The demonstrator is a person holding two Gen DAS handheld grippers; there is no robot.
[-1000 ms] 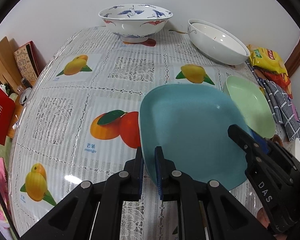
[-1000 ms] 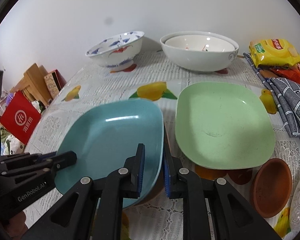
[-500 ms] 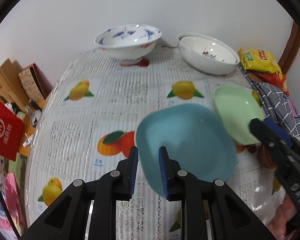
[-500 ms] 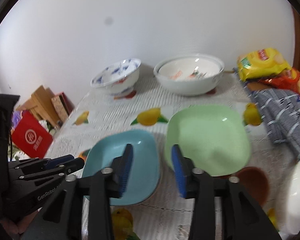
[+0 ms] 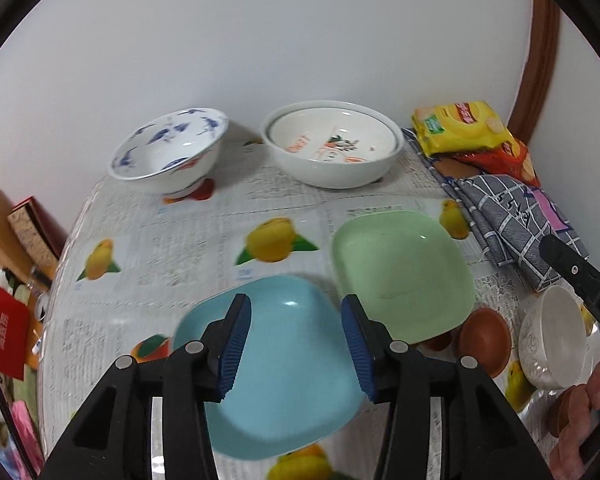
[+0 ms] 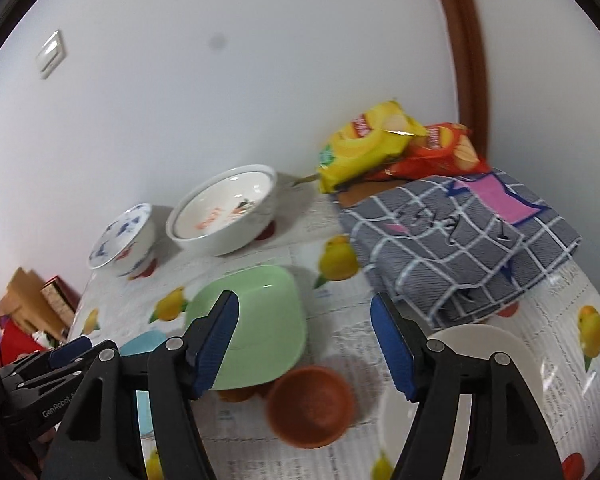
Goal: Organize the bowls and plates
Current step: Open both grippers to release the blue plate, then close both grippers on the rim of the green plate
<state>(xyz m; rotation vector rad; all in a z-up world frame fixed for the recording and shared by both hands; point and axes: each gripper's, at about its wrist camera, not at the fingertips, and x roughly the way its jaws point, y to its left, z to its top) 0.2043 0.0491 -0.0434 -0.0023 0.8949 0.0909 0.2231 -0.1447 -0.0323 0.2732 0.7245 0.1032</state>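
Both grippers, left gripper [image 5: 296,344] and right gripper [image 6: 304,344], are opening with nothing between them. The blue square plate [image 5: 284,376] lies on the table beside the green plate [image 5: 404,276]. Likely light, rigid, slick plastic; grasp at the rim.

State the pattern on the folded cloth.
Grey with white grid lines, clearest in the right wrist view: folded cloth.

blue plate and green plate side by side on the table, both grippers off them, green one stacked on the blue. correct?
Not quite. The green plate is not stacked on the blue plate; they lie side by side on the table, as the left wrist view shows. The rest holds: the left gripper and right gripper are opening, with nothing between the pads.
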